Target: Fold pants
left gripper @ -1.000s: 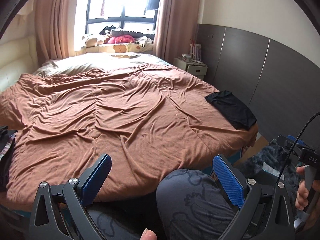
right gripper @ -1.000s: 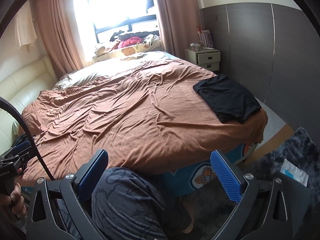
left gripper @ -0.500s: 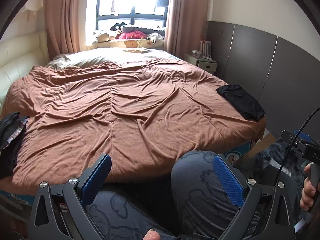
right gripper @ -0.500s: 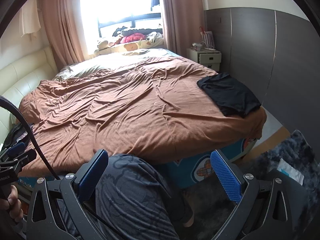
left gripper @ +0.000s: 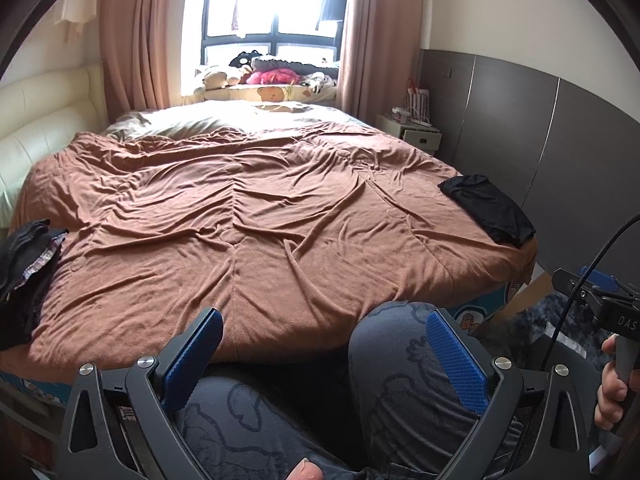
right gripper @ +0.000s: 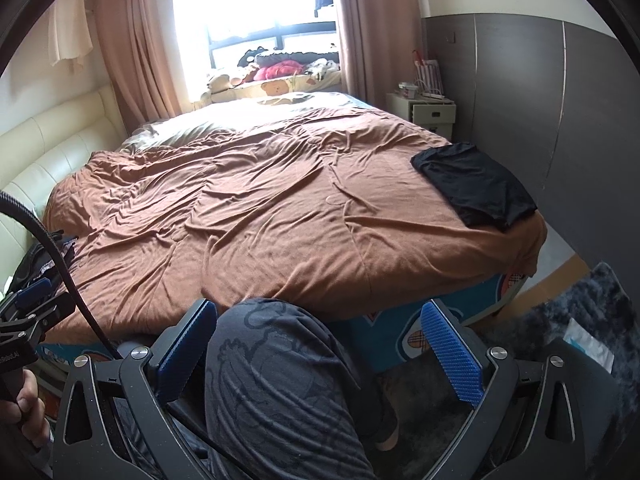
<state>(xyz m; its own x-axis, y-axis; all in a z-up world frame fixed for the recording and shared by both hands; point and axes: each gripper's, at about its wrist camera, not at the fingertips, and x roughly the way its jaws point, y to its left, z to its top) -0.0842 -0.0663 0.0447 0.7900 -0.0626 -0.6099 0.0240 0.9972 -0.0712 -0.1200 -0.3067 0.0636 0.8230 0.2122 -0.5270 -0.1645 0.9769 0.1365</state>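
Both the left gripper (left gripper: 324, 354) and the right gripper (right gripper: 318, 344) hang spread wide and empty over the person's knees. Over the last second both views have pulled back from the bed. A folded black garment (right gripper: 476, 184), probably finished pants, lies at the brown duvet's (left gripper: 256, 216) far right edge. A dark clothes pile (left gripper: 24, 268) waits near left, likely the next reach.

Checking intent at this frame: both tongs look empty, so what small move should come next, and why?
Probably swing the left tongs toward the dark clothes pile at the bed's left edge. Both tongs are open and empty, the right tongs too, and the black garment already lies folded.
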